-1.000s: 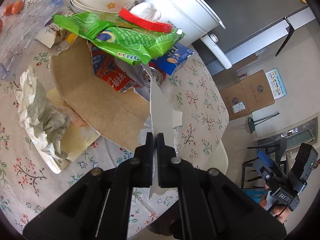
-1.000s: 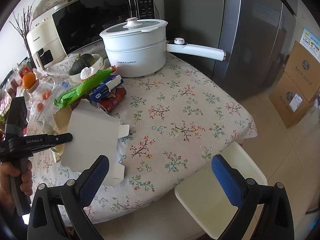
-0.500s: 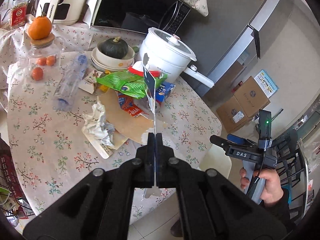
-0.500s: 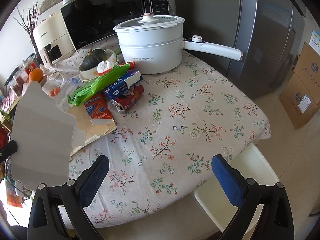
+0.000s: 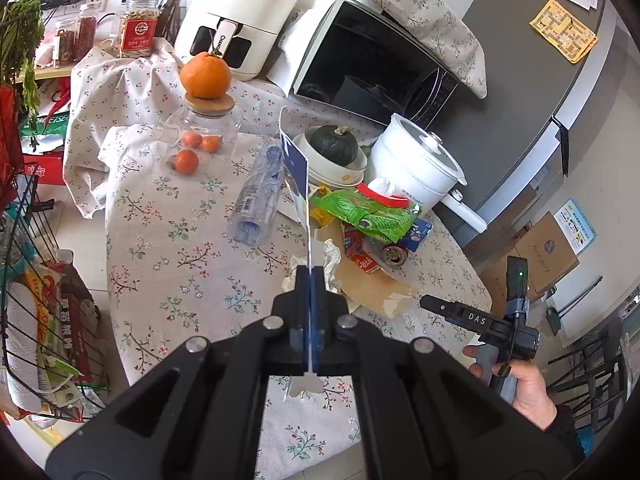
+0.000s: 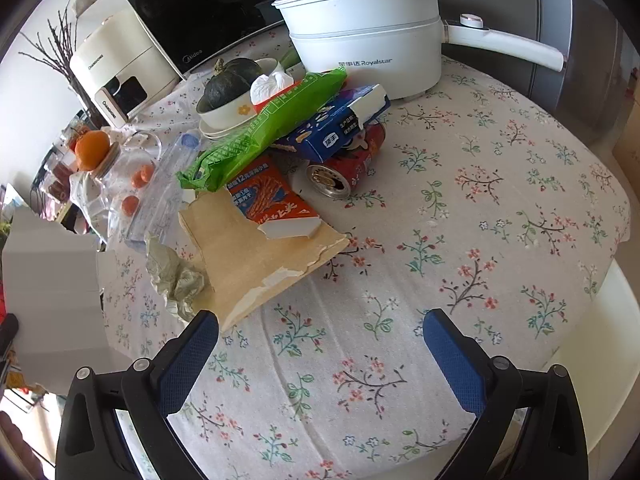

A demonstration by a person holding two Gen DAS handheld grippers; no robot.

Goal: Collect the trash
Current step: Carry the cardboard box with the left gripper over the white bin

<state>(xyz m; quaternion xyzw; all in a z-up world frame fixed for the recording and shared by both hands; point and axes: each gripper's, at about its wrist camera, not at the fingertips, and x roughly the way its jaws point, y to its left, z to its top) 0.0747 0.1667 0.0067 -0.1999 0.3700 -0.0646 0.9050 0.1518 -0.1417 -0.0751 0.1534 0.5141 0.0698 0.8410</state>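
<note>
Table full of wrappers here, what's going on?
A person is clearing trash with two handheld grippers. The left gripper is shut on a flat piece of cardboard, held off the table. The right gripper is open and empty, facing the remaining pile: torn brown cardboard, green bag, can.

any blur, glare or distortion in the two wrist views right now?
Left wrist: sharp, strong fisheye bending at the edges, the held cardboard sheet seen edge-on between the left tongs. Right wrist: the sheet is motion-blurred at the left edge; the white pot and tablecloth look bright and washed out.
</note>
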